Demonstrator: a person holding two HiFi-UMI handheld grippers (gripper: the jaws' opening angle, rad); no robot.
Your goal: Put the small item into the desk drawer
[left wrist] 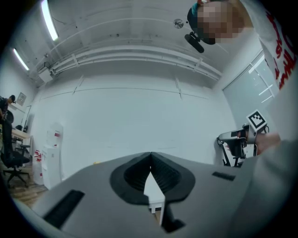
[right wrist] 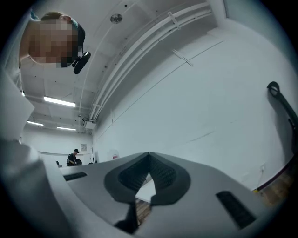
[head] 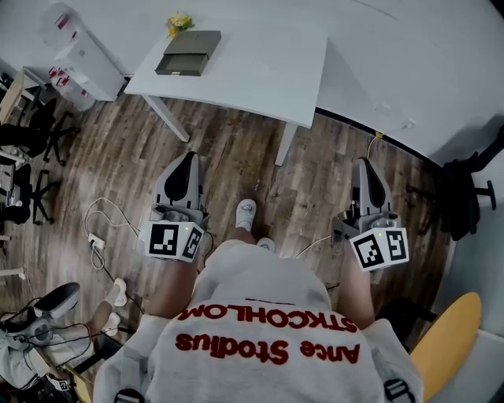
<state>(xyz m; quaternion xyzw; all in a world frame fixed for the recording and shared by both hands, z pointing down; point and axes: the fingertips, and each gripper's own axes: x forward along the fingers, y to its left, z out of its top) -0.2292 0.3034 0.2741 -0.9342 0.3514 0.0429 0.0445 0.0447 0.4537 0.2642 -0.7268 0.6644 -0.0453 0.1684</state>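
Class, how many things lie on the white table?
2. A flat grey box lies near the white table's far left corner; a small yellow item sits just beyond it at the edge. Nothing seems hidden.

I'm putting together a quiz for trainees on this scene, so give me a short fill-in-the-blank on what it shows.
1. The jaws of the left gripper are ___.
2. The right gripper holds ___.
3. The small item next to the grey drawer box is ___ in colour.
4. The white table stands on a ___ plank floor.

Missing words: shut; nothing; yellow; wood.
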